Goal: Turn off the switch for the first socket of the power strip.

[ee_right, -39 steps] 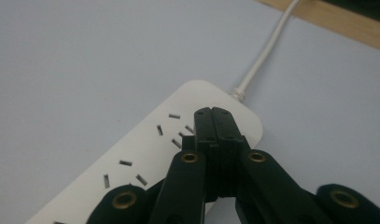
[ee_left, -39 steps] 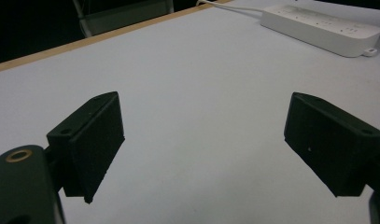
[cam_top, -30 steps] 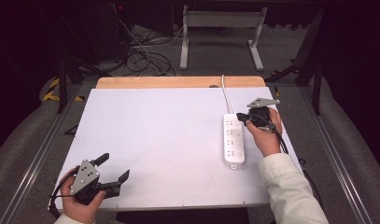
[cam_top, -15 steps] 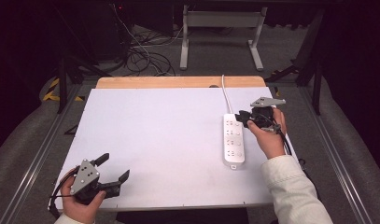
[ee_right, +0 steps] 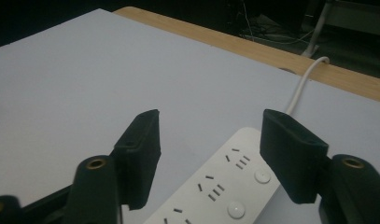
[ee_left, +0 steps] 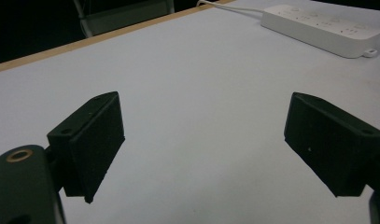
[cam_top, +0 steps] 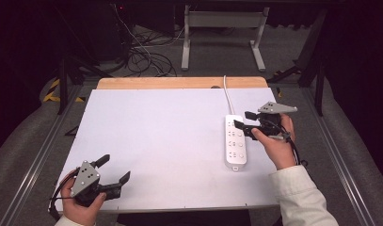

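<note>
White power strip [cam_top: 235, 141] lies on our worktop [cam_top: 156, 141]; our right claw [cam_top: 242, 120] hovers agape beside it, seemingly lining up; left claw [cam_top: 115, 170] waits wide, empty.

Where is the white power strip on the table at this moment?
In the high view the power strip lies on the right part of the white table, lengthwise away from the person, just left of the open right gripper.

White power strip [cam_top: 235, 141], white cord [cam_top: 228, 97], under black right gripper [cam_top: 241, 120] with grey plate. White sheet [cam_top: 165, 136] ahead of black left gripper [cam_top: 115, 169]; tan wood edge [cam_top: 179, 83] beyond. Sleeve [cam_top: 302, 197] off-white.
</note>
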